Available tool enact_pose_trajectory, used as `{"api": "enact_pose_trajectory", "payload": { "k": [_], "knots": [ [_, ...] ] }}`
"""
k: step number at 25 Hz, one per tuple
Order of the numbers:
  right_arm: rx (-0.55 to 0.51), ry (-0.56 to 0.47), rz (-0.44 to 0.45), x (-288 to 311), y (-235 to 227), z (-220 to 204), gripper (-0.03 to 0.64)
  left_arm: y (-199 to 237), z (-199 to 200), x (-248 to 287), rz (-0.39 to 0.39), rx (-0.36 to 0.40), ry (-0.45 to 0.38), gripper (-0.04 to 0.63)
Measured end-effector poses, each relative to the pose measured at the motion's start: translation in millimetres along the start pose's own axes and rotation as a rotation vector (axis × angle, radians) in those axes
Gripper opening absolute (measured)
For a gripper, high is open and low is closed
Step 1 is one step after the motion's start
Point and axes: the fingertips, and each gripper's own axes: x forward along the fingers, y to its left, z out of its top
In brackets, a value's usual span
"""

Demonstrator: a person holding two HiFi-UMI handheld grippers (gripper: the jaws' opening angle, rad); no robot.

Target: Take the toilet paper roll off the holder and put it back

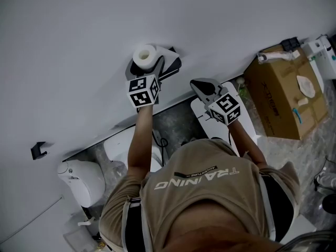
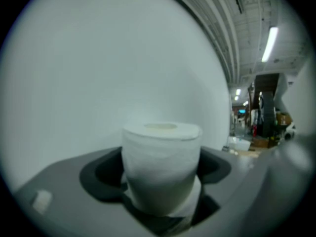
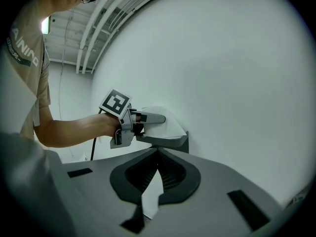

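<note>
The white toilet paper roll point(image 1: 145, 55) stands out from the white wall point(image 1: 79, 46), held between the jaws of my left gripper point(image 1: 150, 63). In the left gripper view the roll point(image 2: 160, 167) fills the gap between the dark pads, which press on both its sides. The right gripper view shows the left gripper point(image 3: 148, 125) shut on the roll point(image 3: 168, 126), with a grey holder bracket point(image 3: 175, 143) just beneath it at the wall. Whether the roll still sits on the holder I cannot tell. My right gripper point(image 1: 202, 85) hangs to the right, away from the wall, its jaws point(image 3: 158, 154) shut on nothing.
A cardboard box point(image 1: 286, 91) stands on the floor at the right. A white toilet point(image 1: 81, 180) sits low at the left, and a black hook point(image 1: 38, 150) is fixed to the wall. A white panel point(image 1: 202, 117) leans below the right gripper.
</note>
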Motion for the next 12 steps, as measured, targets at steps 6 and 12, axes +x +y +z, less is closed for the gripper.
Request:
{"api": "enact_pose_trajectory", "payload": {
  "k": [6,12],
  "knots": [
    [-0.006,-0.009,0.005,-1.6,-0.5,2.9,0.011,0.1,0.7,-0.6,-0.001,0.010,0.003,0.402],
    [-0.010,-0.014,0.015,-7.0,5.3,2.0,0.011,-7.3,9.4,-15.2,-0.007,-0.010,-0.040,0.400]
  ]
}}
